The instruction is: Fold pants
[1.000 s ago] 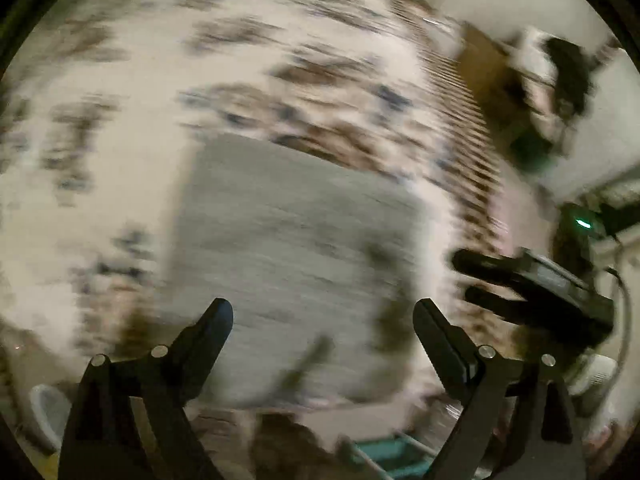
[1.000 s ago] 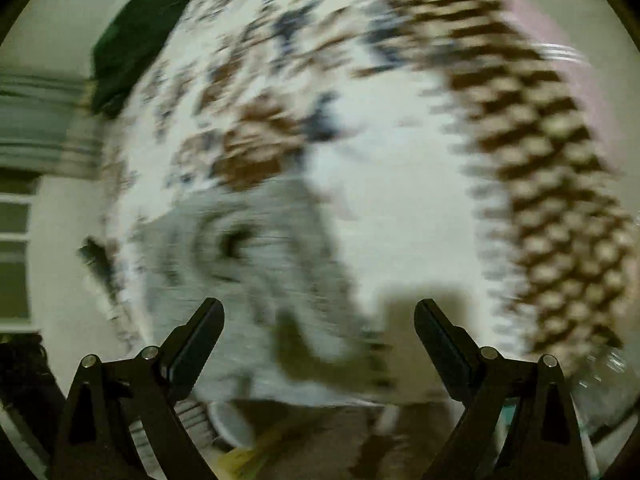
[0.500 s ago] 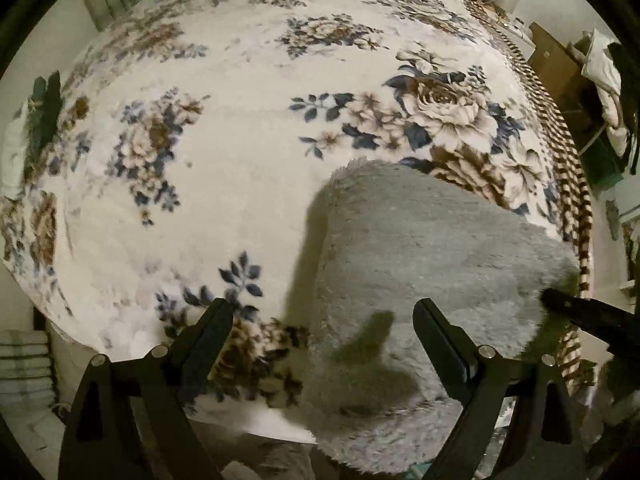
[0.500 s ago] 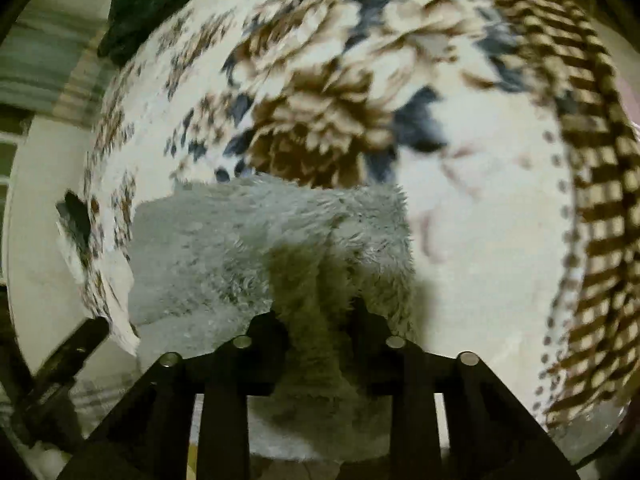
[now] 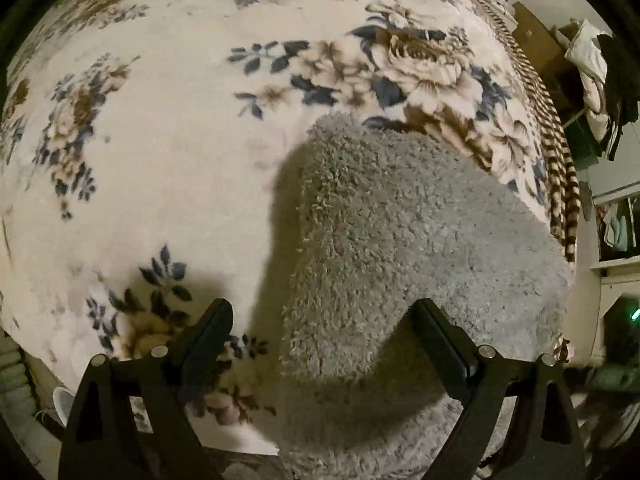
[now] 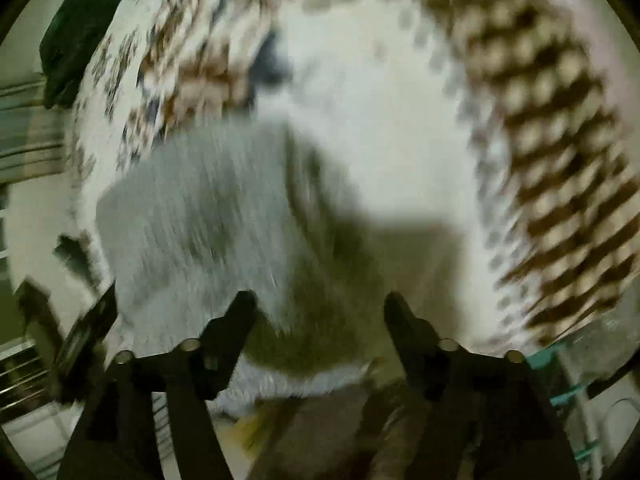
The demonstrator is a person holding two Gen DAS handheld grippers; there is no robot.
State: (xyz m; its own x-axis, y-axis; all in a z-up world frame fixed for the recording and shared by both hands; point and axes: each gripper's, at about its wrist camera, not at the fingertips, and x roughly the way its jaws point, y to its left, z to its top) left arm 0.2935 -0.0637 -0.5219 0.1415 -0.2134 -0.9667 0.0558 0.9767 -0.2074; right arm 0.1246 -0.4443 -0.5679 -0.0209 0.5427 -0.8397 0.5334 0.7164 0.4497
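Note:
The grey fluffy pants [image 5: 400, 240] lie folded in a thick pad on the floral blanket [image 5: 180, 160], close to the bed's near edge. My left gripper [image 5: 322, 316] hangs open just above them, one finger over the blanket and the other over the grey pile. The right wrist view is blurred by motion. There the pants [image 6: 192, 232] lie to the left. My right gripper [image 6: 320, 304] is over their near right corner with its jaws opening. The fluffy edge sits below the gap and the pads do not press on it.
A brown striped border [image 5: 560, 184] runs along the blanket's right side, and the border [image 6: 560, 160] also shows in the right wrist view. A dark garment [image 6: 80, 32] lies at the bed's far left. Clothes [image 5: 592, 60] and shelves stand beyond the bed on the right.
Half a second ago my right gripper was shut on the pants' edge; it has since let go and opened. My left gripper has sunk closer to the pants, still open.

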